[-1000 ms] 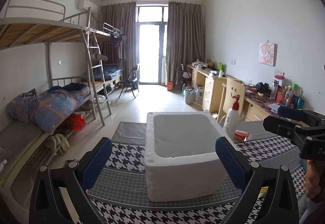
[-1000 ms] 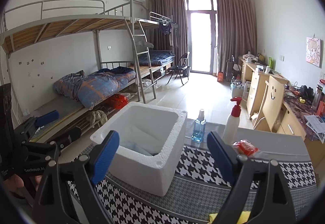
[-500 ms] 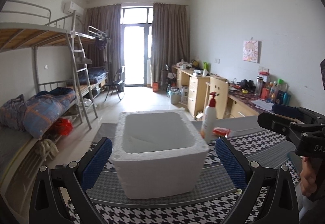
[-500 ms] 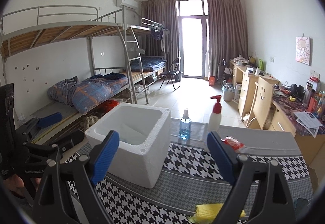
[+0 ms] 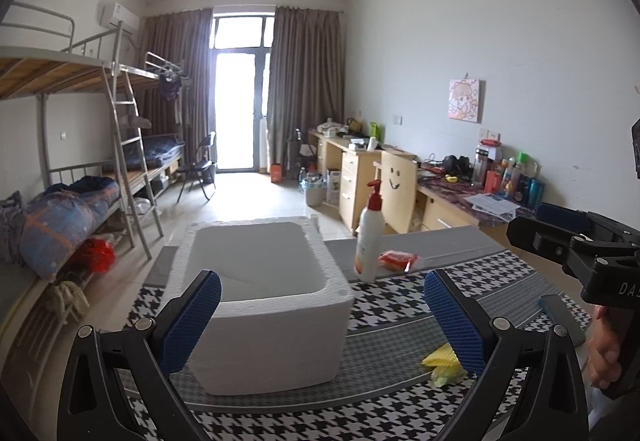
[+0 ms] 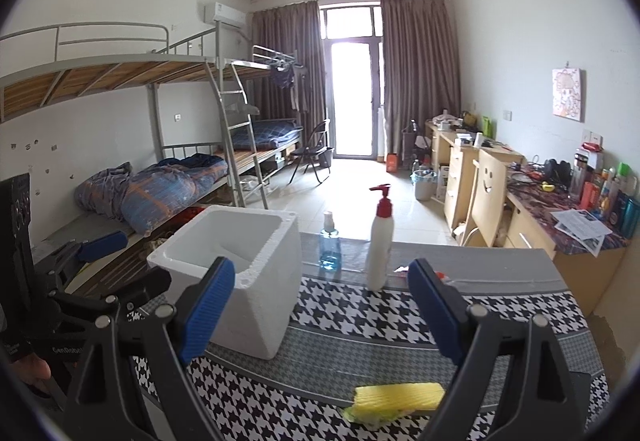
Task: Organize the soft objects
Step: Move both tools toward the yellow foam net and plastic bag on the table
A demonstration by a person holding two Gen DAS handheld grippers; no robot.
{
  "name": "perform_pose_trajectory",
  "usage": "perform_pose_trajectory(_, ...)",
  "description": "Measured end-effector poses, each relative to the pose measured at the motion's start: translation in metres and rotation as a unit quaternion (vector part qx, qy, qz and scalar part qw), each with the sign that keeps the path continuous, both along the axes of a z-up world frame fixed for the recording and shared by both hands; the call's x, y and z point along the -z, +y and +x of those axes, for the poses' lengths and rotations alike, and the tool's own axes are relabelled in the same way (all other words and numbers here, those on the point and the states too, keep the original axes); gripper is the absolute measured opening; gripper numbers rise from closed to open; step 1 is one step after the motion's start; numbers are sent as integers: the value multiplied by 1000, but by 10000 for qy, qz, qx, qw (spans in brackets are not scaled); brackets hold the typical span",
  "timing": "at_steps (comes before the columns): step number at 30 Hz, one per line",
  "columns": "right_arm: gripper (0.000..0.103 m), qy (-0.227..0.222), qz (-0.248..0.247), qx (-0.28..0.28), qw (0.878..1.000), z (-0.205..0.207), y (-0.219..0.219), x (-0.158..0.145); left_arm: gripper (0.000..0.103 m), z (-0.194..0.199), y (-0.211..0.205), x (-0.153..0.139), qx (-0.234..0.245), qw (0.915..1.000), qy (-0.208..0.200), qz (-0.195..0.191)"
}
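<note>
Ribbed yellow sponge block (image 6: 398, 396) lay flat on the houndstooth-patterned table mat (image 6: 400, 321), near edge, between the right gripper (image 6: 320, 315) fingers but untouched. Both that and the left gripper (image 5: 322, 317) stood released, wide, holding nothing. White rough-grained foam box (image 5: 264, 305) sat upright alongside; visible interior looked bare. Behind: white pump bottle with red top (image 6: 380, 241), small clear blue bottle (image 6: 329, 243), red crinkled packet (image 5: 398, 260).

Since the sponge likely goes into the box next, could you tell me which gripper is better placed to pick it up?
Probably right: the sponge lies between the open right gripper fingers; the left gripper faces the box.
</note>
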State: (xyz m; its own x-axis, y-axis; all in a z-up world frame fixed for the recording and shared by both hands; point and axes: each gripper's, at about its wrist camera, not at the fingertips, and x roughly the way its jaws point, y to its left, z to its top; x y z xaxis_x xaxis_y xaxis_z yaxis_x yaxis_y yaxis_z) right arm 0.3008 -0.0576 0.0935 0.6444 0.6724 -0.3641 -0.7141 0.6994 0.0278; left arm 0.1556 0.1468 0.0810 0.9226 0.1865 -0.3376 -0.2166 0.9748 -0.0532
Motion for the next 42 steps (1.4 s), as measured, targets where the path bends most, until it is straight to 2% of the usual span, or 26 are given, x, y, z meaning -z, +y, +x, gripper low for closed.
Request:
perform_pose_trajectory(23,91,23,156,529,9985,3,-44,3,102,18,-34,7,612,9979,201,-56)
perform_pose_trajectory(42,91,168,71,662,9976,6,-72,26,102,25,-61,27,755,9968,250,-31)
